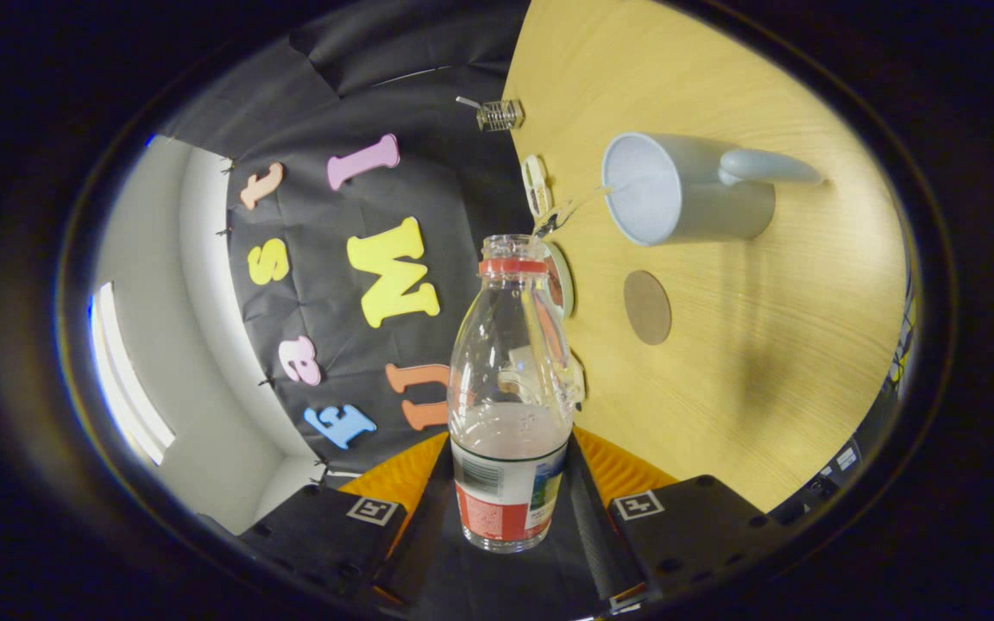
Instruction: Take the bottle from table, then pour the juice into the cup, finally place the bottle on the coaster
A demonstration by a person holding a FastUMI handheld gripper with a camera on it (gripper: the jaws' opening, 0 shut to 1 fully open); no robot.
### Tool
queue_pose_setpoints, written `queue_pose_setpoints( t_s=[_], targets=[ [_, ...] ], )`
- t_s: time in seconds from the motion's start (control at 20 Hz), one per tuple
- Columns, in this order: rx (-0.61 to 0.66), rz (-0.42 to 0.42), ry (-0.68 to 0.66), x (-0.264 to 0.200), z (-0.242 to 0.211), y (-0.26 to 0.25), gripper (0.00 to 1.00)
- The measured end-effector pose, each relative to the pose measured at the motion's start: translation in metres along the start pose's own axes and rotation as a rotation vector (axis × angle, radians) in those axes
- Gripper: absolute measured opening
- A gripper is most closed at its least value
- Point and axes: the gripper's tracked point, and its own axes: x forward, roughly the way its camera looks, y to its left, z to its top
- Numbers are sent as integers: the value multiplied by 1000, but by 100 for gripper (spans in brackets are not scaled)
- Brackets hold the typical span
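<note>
bottle [510, 388] with unreadable label clamped in the claw [510, 509], thin stream toward the cup [678, 194]

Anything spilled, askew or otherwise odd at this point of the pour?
Nothing stands out. The bottle, clamped between the gripper fingers, is tipped, and a thin stream runs from its mouth into the grey cup. No liquid shows on the table. The round coaster lies bare beside the cup.
</note>
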Motion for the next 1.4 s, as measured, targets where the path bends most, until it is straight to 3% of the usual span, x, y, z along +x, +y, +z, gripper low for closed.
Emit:
queue_pose_setpoints(
  t_s=[1.4],
  targets=[
    [166, 2, 23, 15, -5, 35, 76]
  ],
)
